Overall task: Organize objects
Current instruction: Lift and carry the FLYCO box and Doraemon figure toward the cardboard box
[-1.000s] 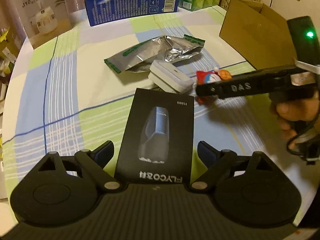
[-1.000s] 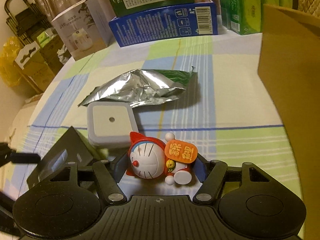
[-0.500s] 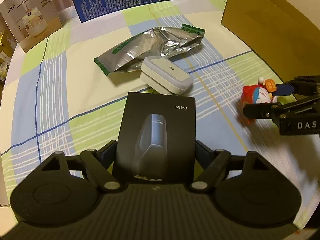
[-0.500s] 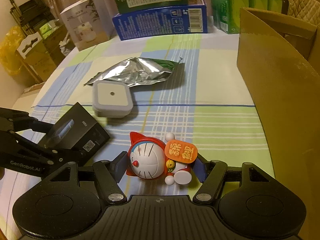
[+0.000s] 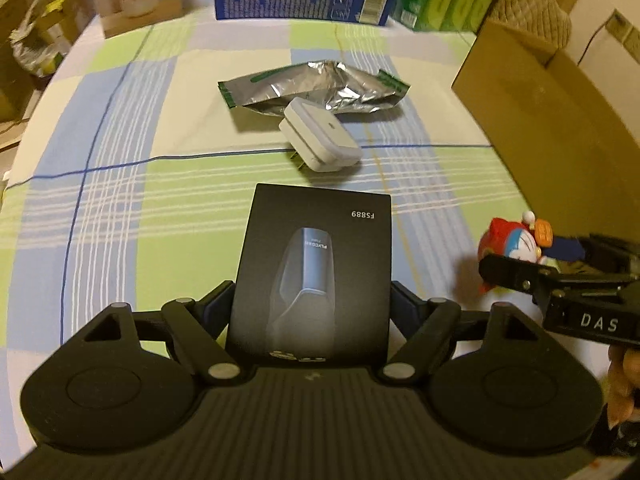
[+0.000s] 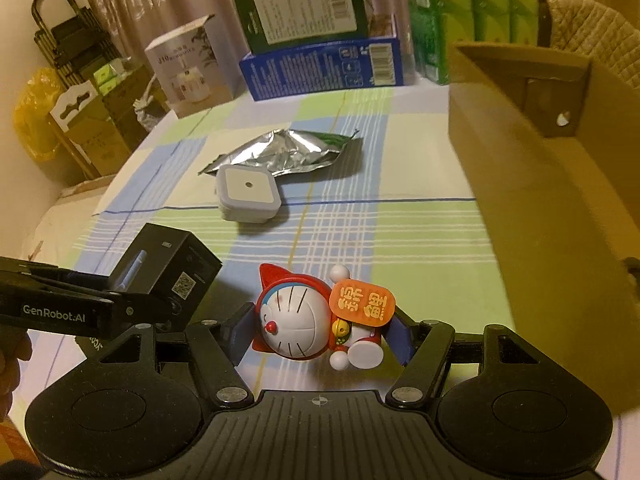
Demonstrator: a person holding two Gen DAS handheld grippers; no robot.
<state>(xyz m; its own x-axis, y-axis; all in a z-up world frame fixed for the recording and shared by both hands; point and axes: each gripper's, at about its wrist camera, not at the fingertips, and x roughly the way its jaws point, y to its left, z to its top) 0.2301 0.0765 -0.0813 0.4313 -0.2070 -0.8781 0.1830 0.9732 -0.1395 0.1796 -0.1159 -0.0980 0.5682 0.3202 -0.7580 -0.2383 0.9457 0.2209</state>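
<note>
Between the blue pads of the right gripper a small red-and-white plastic cat figurine with an orange sign is held by its sides, lifted above the checked tablecloth. The figurine is judged light, hard and smooth, so slipping is possible; its round head gives the widest hold. The left gripper is clamped on the long sides of a flat black cardboard shaver box, probably light and stiff, though its walls may yield. At 1 o'clock from the figurine an open brown cardboard carton stands; its contents cannot be seen. At 11 o'clock a white square plug-in device lies against a crumpled silver foil pouch.
</note>
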